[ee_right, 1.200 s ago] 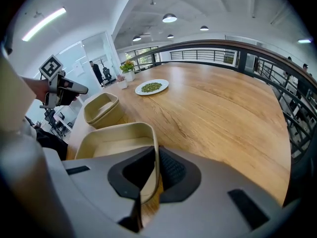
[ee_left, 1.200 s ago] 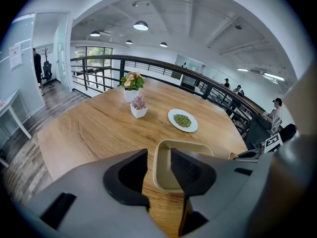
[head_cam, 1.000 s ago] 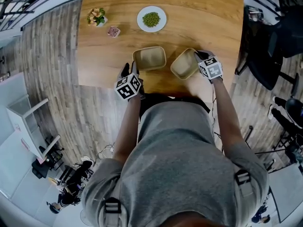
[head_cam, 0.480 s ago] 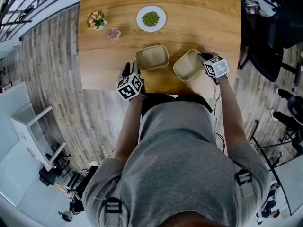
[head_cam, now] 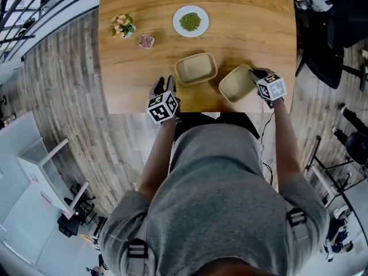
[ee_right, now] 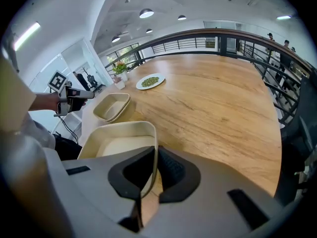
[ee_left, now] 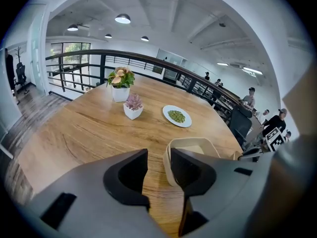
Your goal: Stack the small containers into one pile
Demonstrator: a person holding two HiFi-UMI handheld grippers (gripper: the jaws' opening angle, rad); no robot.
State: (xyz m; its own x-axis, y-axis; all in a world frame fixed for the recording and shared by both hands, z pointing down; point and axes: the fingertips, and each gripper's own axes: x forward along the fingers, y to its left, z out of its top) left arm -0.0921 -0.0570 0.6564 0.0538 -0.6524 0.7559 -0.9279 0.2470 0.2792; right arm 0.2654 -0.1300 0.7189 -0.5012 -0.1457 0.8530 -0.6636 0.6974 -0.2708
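I am holding the right gripper [ee_right: 155, 155] with its jaws almost together, and they are pinching the thin side wall of a beige rectangular container [ee_right: 119, 143]. This container is sitting on my side of the white plate of green peas [head_cam: 190, 21] and to the right of it. It is turned at an angle, and I cannot tell whether its bottom is touching the wooden table [head_cam: 247, 33].

The second beige container [head_cam: 196, 68] is lying flat on the table, also on my side of the plate, almost straight below it in the head view, a little apart from the held one.

The left gripper [ee_left: 158, 155] is hanging nearer to me than the plate and to its left. Its jaws are standing partly open with only bare wood showing between the pads; the second container is lying just beyond them. Two small potted plants [head_cam: 122, 25] are standing to the left of the plate.
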